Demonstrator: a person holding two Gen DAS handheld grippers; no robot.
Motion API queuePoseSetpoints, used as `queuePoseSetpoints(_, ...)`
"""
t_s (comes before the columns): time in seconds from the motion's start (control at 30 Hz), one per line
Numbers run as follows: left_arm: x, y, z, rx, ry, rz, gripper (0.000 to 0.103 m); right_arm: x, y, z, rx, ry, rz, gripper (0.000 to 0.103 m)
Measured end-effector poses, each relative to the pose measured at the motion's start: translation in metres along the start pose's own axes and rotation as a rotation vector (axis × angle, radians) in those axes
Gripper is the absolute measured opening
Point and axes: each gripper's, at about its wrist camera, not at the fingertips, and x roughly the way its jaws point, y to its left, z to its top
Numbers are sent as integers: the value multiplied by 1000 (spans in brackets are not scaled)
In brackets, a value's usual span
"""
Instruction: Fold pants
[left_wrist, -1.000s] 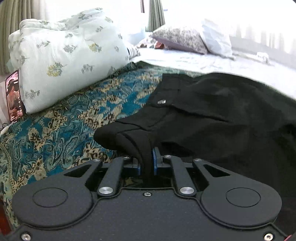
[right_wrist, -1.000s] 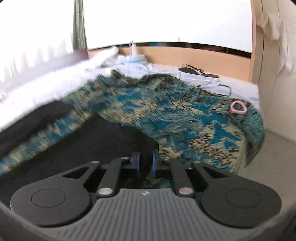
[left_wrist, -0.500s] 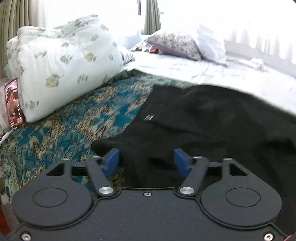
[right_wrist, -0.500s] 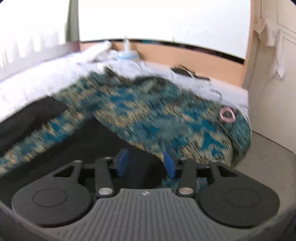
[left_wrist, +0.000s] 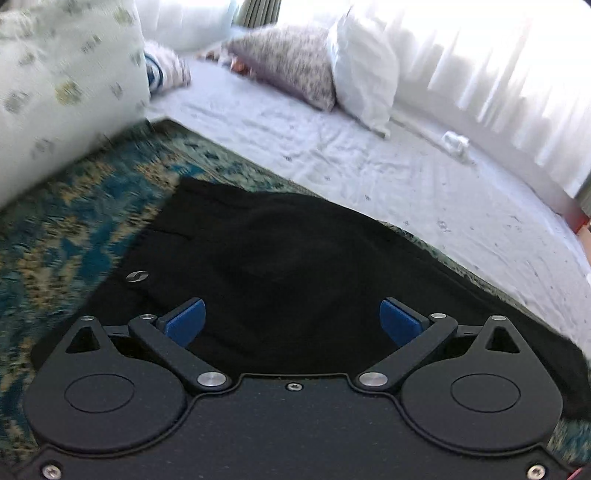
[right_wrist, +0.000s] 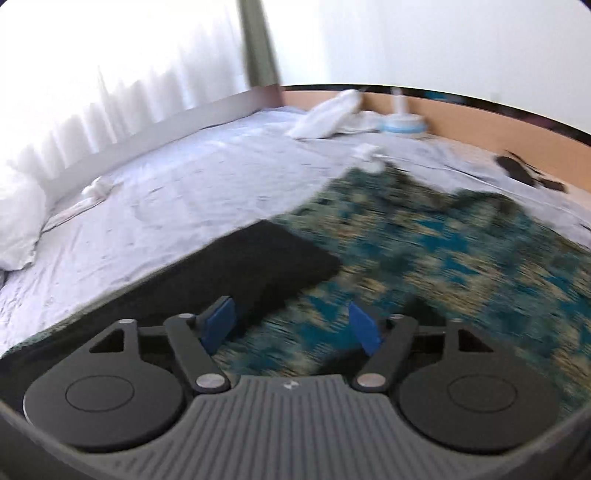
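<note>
patterned bedspread (right_wrist: 461, 254) motion-blurred; pants (left_wrist: 295, 266) partly behind gripper.

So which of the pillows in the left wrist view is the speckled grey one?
The speckled grey pillow lies at the head of the bed, between the floral pillow and the plain white pillow leaning against it.

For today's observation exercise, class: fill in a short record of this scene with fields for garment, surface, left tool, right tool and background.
garment: black pants, lying folded on the spread
surface: teal patterned bedspread over a white sheet
left tool: left tool open, nothing held, over the pants
right tool: right tool open, nothing held, at the pants' edge
background: white pillow, grey patterned pillow
</note>
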Motion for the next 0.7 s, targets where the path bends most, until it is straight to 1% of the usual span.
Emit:
queuePoseSetpoints(0.1,37,-20,21,-28,49,12,101,36,37,17,18,49,37,85)
queuePoseSetpoints(0.17,66,-32,33,-54,65,18,101,60,57,24,54,72,72,85)
queuePoseSetpoints(0.23,94,-42,44,-92,76,27,101,86,76,29,82,89,89,87)
queuePoseSetpoints(0.27,108,-45,48,-108,82,34,101,98,86,29,86,92,78,87)
queuePoseSetpoints(0.37,150,-58,59,-172,115,76,101,144,116,30,61,109,1,87)
queuePoseSetpoints(0.43,176,-61,63,-209,139,101,101,172,131,27,57,124,-34,87)
queuePoseSetpoints(0.53,212,-63,67,-245,163,131,101,210,145,23,84,161,-46,87)
queuePoseSetpoints(0.6,227,-64,67,-252,154,165,103,233,154,22,96,188,-49,88)
queuePoseSetpoints(0.7,239,-71,70,-200,110,227,103,262,166,21,77,198,-75,89)
